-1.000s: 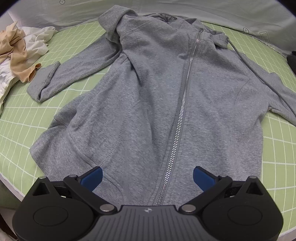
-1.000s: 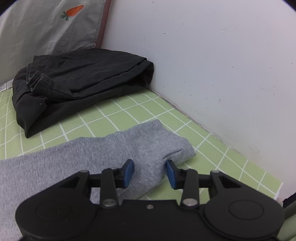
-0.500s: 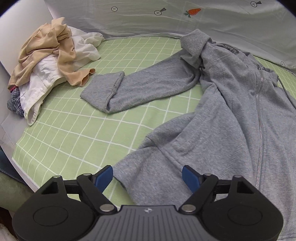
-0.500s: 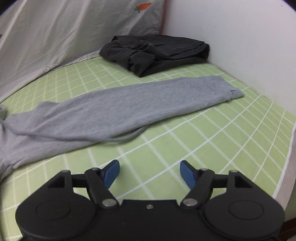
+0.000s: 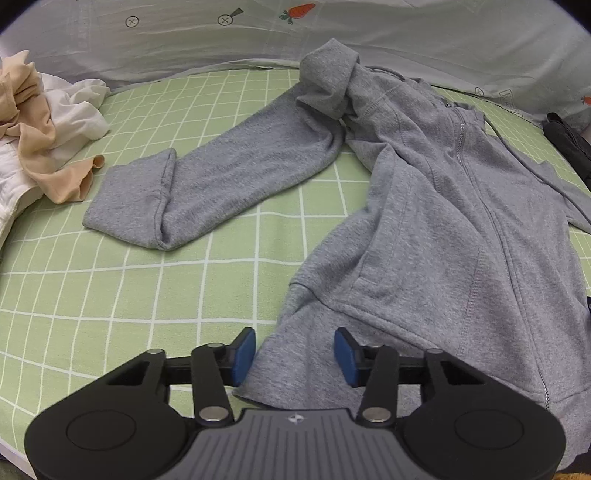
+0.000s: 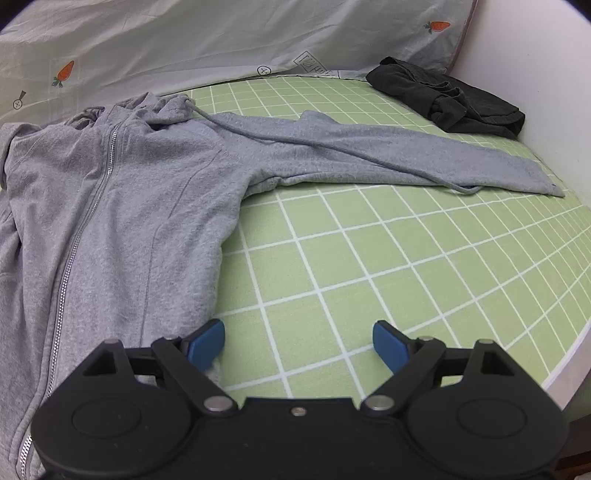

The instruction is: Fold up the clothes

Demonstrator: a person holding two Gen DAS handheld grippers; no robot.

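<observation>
A grey zip hoodie (image 5: 424,229) lies face up on the green checked sheet (image 5: 147,288), both sleeves spread out. Its left sleeve (image 5: 221,184) reaches toward the clothes pile. My left gripper (image 5: 295,354) hovers at the hoodie's lower left corner. Its jaws are closing, with the hem corner between the blue pads (image 5: 245,354), which stand apart from it. In the right wrist view the hoodie (image 6: 122,206) fills the left and its right sleeve (image 6: 388,155) stretches right, a drawstring (image 6: 332,147) across it. My right gripper (image 6: 298,343) is opening wide over bare sheet, its left pad (image 6: 207,341) at the hoodie's side edge.
A heap of beige and white clothes (image 5: 40,140) sits at the far left. A dark folded garment (image 6: 447,99) lies in the far right corner by the white wall (image 6: 535,74). Grey carrot-print bedding (image 5: 332,33) runs along the back. The bed's edge (image 6: 554,369) curves near right.
My left gripper slid from the hoodie's middle hem to its lower left corner and its jaws narrowed. My right gripper left the sleeve cuff, swung to the hoodie's lower right side, and its jaws widened.
</observation>
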